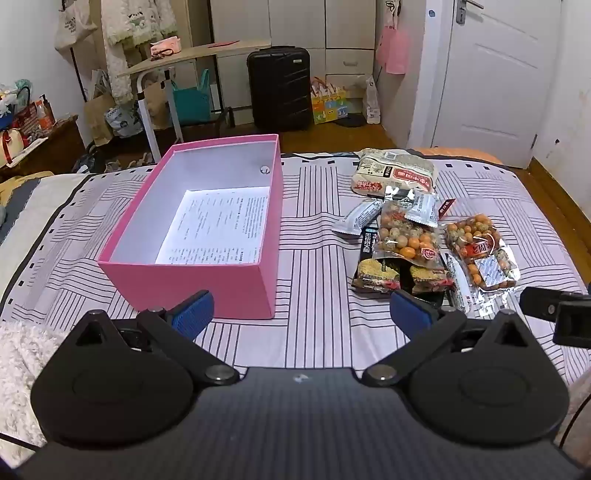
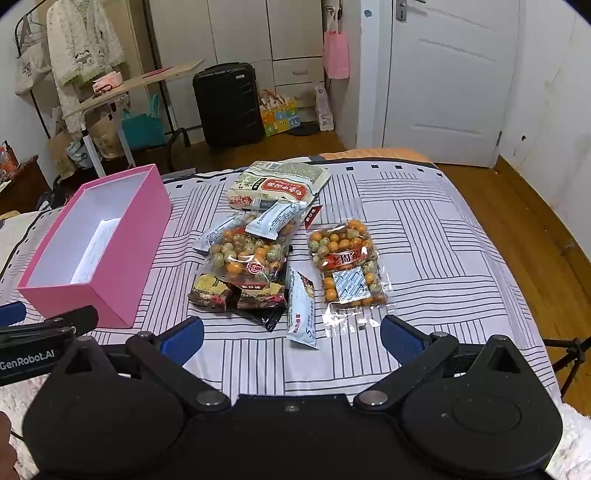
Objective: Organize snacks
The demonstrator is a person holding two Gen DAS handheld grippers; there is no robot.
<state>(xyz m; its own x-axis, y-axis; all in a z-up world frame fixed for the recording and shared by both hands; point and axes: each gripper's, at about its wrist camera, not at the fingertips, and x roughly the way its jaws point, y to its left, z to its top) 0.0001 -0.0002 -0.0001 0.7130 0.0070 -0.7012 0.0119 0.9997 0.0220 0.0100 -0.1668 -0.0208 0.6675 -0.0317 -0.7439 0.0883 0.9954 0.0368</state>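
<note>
1. A home bedroom: a bed point(image 1: 317, 236) under a striped sheet fills the foreground.
2. At twelve o'clock stand a black suitcase point(image 1: 279, 86) and pale wardrobe doors point(image 1: 295, 22).
3. At ten o'clock a fleecy garment point(image 1: 133, 33) hangs, apparently on a rack.
4. At two o'clock, a white door point(image 1: 491, 74) and wooden floor point(image 2: 524, 206).

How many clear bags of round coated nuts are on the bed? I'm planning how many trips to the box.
2. One bag lies on the pile's middle, over the dark packets; the other bag lies alone to its right. More could be hidden under the pile.
</note>
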